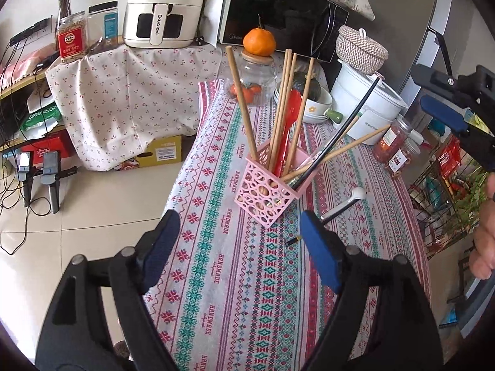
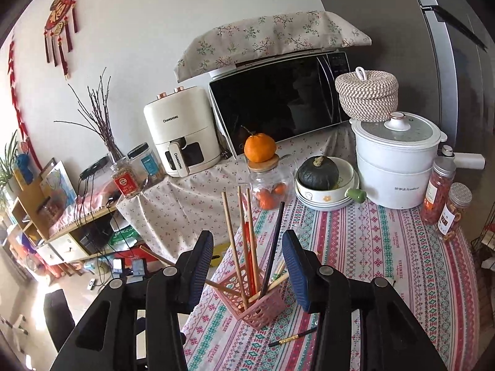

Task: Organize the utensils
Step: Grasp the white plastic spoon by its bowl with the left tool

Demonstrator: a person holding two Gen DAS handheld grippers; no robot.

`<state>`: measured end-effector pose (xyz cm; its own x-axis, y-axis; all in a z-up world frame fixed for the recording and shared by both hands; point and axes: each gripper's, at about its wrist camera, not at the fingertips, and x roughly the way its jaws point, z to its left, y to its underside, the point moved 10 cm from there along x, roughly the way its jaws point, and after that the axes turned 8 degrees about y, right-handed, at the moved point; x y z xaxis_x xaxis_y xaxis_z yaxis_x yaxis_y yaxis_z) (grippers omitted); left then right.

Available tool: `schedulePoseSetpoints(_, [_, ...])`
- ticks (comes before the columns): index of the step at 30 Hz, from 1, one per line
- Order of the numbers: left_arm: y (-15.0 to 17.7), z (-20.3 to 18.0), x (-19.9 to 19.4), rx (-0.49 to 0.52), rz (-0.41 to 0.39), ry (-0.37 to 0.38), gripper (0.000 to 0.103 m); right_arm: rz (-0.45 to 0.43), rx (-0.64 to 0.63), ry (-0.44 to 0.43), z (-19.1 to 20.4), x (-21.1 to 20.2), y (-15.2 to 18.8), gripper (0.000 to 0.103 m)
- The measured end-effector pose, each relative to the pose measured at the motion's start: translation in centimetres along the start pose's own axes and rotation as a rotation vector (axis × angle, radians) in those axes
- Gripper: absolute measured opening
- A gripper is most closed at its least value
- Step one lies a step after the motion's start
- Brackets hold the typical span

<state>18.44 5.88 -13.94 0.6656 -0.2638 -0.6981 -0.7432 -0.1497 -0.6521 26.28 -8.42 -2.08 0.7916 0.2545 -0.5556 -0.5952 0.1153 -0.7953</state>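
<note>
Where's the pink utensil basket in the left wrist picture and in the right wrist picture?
Left wrist: the pink utensil basket sits just right of centre, beyond the open fingers.
Right wrist: bottom centre, low between the fingers.
Shared landmark: the orange on the glass jar's lid, behind the basket in both views.

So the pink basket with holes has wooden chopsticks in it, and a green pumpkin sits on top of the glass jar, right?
Not quite. The pink plastic basket with holes does hold the wooden chopsticks, but an orange mandarin sits on the glass jar with the wooden lid. The dark green pumpkin rests in a white bowl beside it, as the right wrist view shows.
</note>
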Motion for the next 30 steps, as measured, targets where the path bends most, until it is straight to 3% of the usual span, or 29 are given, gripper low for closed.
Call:
schedulePoseSetpoints(13, [3.2,-4.3,2.6,0.172,0.128,0.012,0.082,0.101,0.184,0.163,-12.3,-1.9,3.7,0.073])
schedulePoseSetpoints(16, [4.1,-5.6,3.4,0.22,0.167,0.013,0.082,0.148,0.216,0.194,-14.5,-1.9,5.0,0.075])
schedulePoseSetpoints(24, [6.5,-10.3,5.6,0.35,0.276,0.051,0.082,0.263,0.196,0.311,-19.8,-2.7,8.9,0.08])
schedulePoseSetpoints(30, [7.4,-14.7,8.8,0.516,0.335,0.045,0.082,0.331,0.183,0.365,-24.3,-3.9,11.8,0.084])
